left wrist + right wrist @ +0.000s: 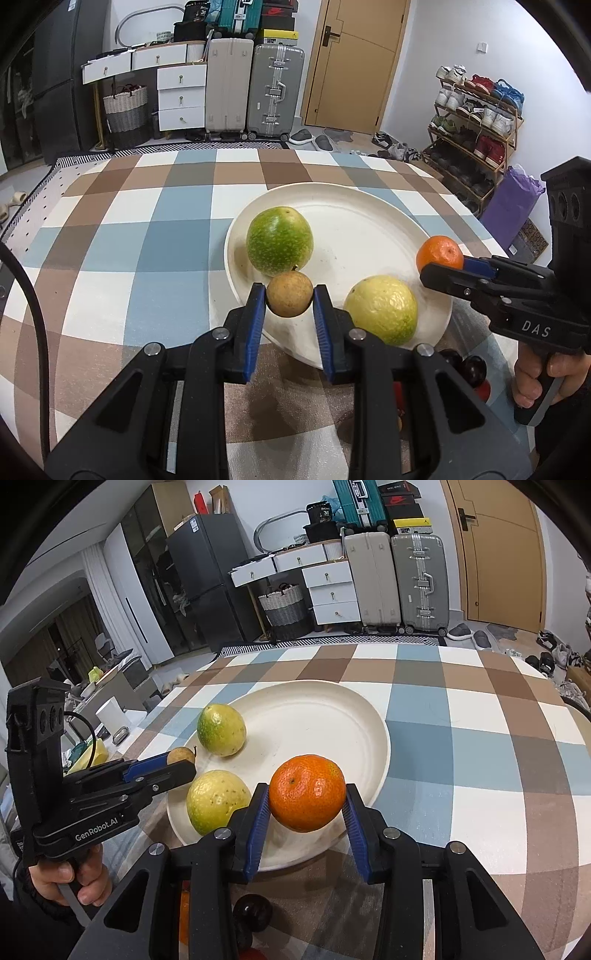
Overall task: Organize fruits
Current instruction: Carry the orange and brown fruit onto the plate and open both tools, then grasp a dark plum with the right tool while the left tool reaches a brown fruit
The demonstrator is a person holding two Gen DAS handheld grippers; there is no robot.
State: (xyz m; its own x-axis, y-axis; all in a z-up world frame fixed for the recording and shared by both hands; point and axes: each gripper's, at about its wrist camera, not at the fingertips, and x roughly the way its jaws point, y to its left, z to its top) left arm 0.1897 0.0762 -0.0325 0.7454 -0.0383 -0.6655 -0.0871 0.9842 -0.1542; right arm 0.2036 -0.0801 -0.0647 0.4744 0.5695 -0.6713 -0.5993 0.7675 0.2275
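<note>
A cream plate (362, 221) (325, 709) lies on the checked tablecloth. On it rest a green round fruit (279, 240) (221, 729) and a yellow-green fruit (381, 309) (216, 800). My left gripper (289, 298) (181, 760) is shut on a small brown fruit (290, 294) (180, 755), held over the plate's near edge. My right gripper (307, 800) (441, 267) is shut on an orange tangerine (307, 793) (439, 253), held just above the plate's right rim. A hand holds each gripper's handle.
Dark red fruits (472, 369) (253, 912) lie on the cloth close in front, partly hidden under the grippers. The checked table (147, 240) stretches left and far. Suitcases (275, 90), drawers and a shoe rack (476, 122) stand beyond the table.
</note>
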